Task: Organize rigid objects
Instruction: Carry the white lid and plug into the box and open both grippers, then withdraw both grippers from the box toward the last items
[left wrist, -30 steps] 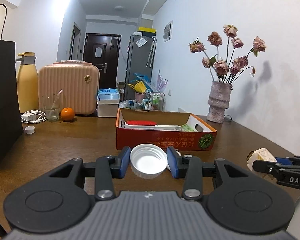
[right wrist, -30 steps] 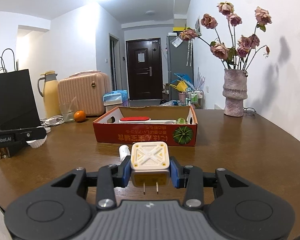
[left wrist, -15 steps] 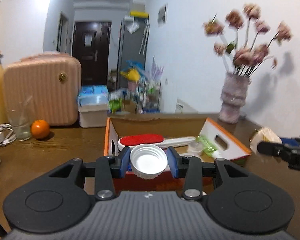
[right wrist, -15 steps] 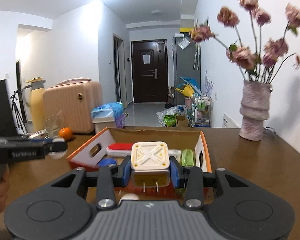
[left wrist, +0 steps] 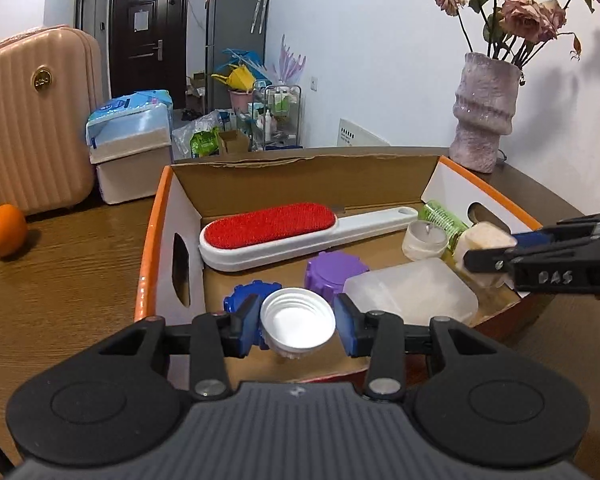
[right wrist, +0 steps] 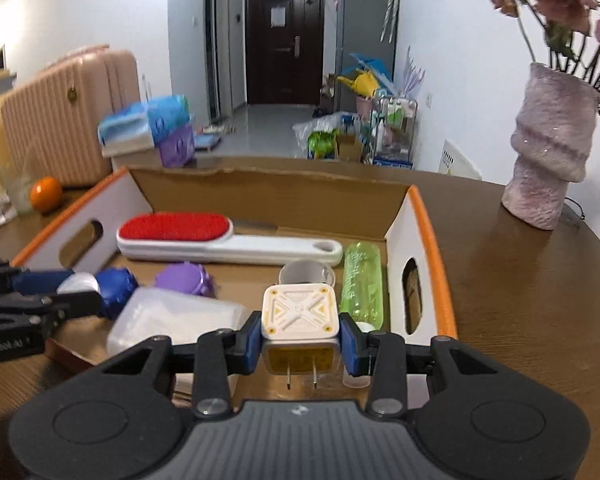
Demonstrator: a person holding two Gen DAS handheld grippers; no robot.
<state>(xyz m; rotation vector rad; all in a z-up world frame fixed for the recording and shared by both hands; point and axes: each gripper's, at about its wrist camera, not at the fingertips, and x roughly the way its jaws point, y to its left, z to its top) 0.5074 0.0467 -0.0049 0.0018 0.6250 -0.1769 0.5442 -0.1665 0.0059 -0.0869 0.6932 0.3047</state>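
white bottle cap [left wrist: 298, 322] sits clenched in the left gripper [left wrist: 296, 325] over the near left of the cardboard box [left wrist: 150, 240]. the right gripper [right wrist: 300, 340] grasps a cream plug adapter [right wrist: 299, 312] above the box's near right, beside a green bottle [right wrist: 361, 280].

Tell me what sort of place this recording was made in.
Most likely a lived-in apartment: a wooden table facing a hallway with a dark entrance door, a pink suitcase beside it, and a vase of dried roses. Household clutter sits by the fridge.
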